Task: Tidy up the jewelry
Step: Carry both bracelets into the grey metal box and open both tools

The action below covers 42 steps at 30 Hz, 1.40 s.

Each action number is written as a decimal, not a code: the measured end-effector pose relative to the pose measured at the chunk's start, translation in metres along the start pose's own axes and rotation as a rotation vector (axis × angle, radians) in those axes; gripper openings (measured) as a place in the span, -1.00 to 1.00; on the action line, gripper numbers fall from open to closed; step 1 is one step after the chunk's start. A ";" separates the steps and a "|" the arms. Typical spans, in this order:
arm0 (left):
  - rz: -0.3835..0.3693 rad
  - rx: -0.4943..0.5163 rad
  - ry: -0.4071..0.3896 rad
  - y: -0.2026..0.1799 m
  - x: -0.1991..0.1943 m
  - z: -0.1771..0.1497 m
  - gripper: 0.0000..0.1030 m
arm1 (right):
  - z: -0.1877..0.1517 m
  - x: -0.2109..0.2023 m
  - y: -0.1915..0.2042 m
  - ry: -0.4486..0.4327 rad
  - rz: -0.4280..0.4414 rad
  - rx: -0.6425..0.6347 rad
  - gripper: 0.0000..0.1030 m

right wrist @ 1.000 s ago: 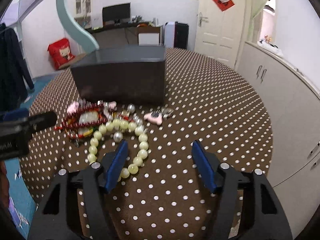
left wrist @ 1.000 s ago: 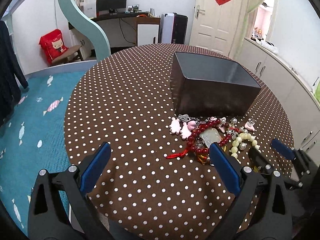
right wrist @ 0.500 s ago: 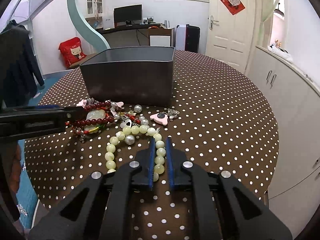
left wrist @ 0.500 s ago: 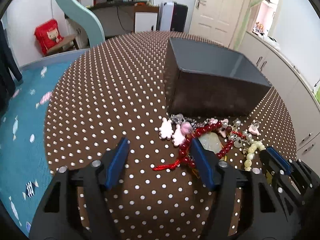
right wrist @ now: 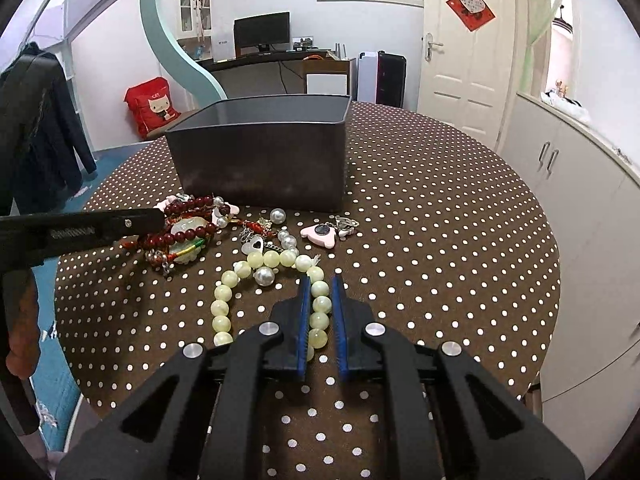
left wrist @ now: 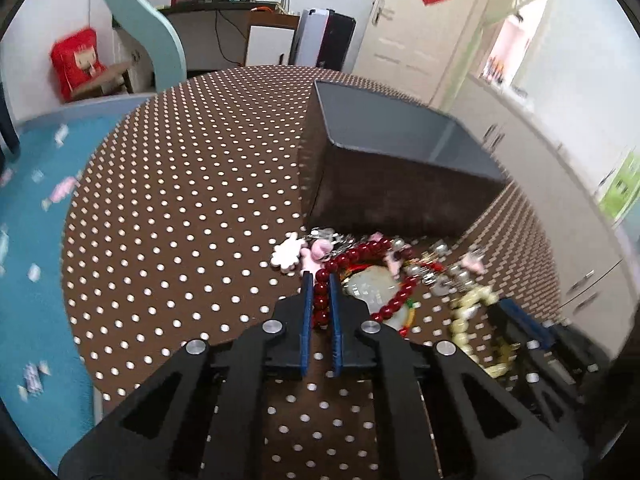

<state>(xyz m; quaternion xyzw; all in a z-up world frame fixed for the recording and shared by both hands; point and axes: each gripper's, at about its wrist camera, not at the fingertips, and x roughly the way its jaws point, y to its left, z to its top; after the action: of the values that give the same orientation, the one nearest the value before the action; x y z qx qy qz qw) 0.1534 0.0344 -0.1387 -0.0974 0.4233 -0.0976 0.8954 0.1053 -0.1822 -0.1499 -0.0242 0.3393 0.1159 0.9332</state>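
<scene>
the left claw (left wrist: 319, 280) grips the limp red bead bracelet (left wrist: 362, 249) and the right claw (right wrist: 321, 280) the slippery pale bead bracelet (right wrist: 272, 258), both likely to dangle.

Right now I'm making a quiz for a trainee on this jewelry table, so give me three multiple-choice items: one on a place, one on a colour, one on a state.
1. Where does the jewelry lie?
A. inside the box
B. on the tablecloth in front of the box
C. on the floor

2. What colour are the beads between the left gripper's pads?
A. dark red
B. blue
C. black

3. How is the right gripper?
A. wide open above the table
B. shut on the pale bead bracelet
C. shut on the pink charm

Answers: 1 B, the pieces lie on the dotted tablecloth before the box. 2 A, the left gripper clamps the red bead bracelet. 3 B, the right gripper pinches the pale bead bracelet, away from the pink charm.
</scene>
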 end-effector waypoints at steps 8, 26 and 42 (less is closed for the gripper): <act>-0.094 -0.024 -0.037 0.001 -0.018 0.002 -0.85 | 0.003 0.000 -0.007 0.006 0.008 0.001 -0.83; -0.187 -0.046 -0.123 -0.016 -0.059 0.025 -0.85 | 0.042 -0.024 -0.005 -0.064 0.008 -0.015 -0.84; -0.227 -0.047 -0.205 -0.031 -0.090 0.088 -0.85 | 0.100 -0.031 -0.006 -0.128 0.001 -0.036 -0.84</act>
<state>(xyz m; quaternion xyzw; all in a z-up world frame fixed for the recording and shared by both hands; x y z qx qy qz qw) 0.1628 0.0357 -0.0097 -0.1750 0.3180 -0.1777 0.9147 0.1461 -0.1817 -0.0534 -0.0333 0.2769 0.1236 0.9524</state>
